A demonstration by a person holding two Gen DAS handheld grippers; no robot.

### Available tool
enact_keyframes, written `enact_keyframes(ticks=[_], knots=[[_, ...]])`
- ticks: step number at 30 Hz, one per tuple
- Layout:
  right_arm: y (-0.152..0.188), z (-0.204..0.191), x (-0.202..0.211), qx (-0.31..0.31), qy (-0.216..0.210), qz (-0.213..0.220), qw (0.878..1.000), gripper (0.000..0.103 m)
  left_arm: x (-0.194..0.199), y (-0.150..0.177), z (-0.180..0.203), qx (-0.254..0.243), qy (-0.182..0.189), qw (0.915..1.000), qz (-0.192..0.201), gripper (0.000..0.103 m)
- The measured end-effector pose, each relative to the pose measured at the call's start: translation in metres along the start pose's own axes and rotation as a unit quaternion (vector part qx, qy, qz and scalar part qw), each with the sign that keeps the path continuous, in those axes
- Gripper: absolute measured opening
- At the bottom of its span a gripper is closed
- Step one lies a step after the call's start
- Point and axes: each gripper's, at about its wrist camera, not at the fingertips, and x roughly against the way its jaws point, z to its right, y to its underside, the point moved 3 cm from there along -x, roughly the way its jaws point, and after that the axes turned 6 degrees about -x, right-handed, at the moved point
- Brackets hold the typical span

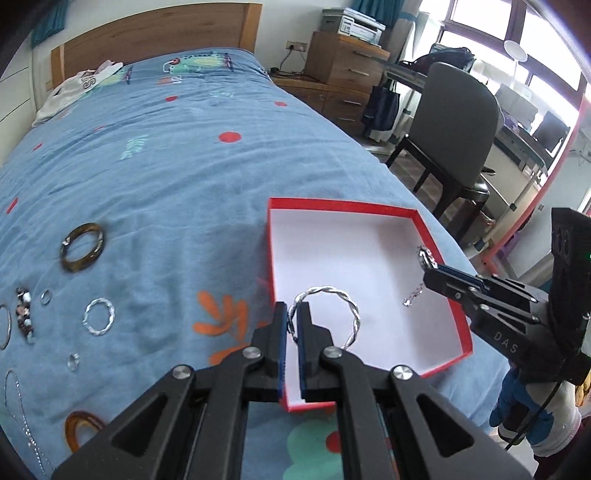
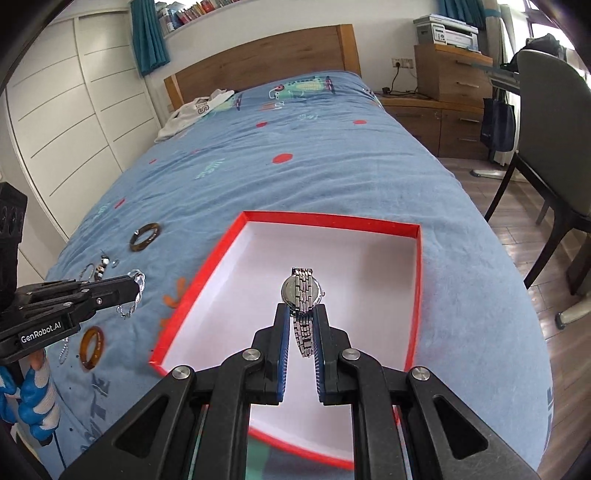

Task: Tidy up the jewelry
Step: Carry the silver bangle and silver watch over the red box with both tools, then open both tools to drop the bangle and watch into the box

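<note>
Bright daylight from blown-out windows (image 1: pixel 517 44), soft shadows, heavy fisheye bending, dark vignetted corners.

A grey chair (image 1: pixel 454 125) is standing at 2 o'clock beside the bed (image 1: pixel 184 155); a white printer (image 2: pixel 448 31) is sitting on wooden drawers (image 2: pixel 452 75) at 1 o'clock.

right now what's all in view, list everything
box: 1, red with white inside, on bed, empty
watch: 1, silver, held over box
twisted bangle: 1, silver, held at box's left edge
second twisted bangle: 1, silver, on bed
amber bangles: 2, brown, on bed left of box
small rings: at least 2, silver, on bed
bead bracelet: 1, dark and white, on bed
chain: 1, silver, near edge
bed: 1, blue cover
chair: 1, grey, beside bed
left gripper: shut on twisted bangle
right gripper: shut on watch
</note>
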Motion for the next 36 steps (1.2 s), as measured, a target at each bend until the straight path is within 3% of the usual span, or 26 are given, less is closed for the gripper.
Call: enact_keyframes(ticks=[7,13,24,28,30,36], knots=[[-0.017,0.030,-0.046,0.017,-0.002,-0.030,0.999,0.012,-0.064,-0.010,0.019,-0.020,-0.015,0.9990,-0.036,0.004],[-0.010,0.037,-0.063,0.036,-0.006,-0.051,0.998,0.012,-0.085,0.004,0.013,-0.014,-0.024,0.9979,-0.058,0.005],[-0.005,0.028,-0.062,0.090,0.012,-0.063,0.994,0.012,-0.095,0.010,0.019,-0.024,-0.050,0.9956,-0.076,0.006],[-0.006,0.027,-0.059,0.092,0.015,-0.068,0.993,0.020,-0.092,0.009,0.018,-0.023,-0.045,0.9958,-0.076,0.006],[-0.007,0.027,-0.055,0.091,0.019,-0.065,0.994,0.026,-0.087,0.009,0.019,-0.019,-0.033,0.9967,-0.072,0.010],[-0.013,0.026,-0.014,0.078,0.027,-0.037,0.996,0.028,-0.051,0.007,0.027,-0.019,-0.018,0.9987,-0.044,0.026]])
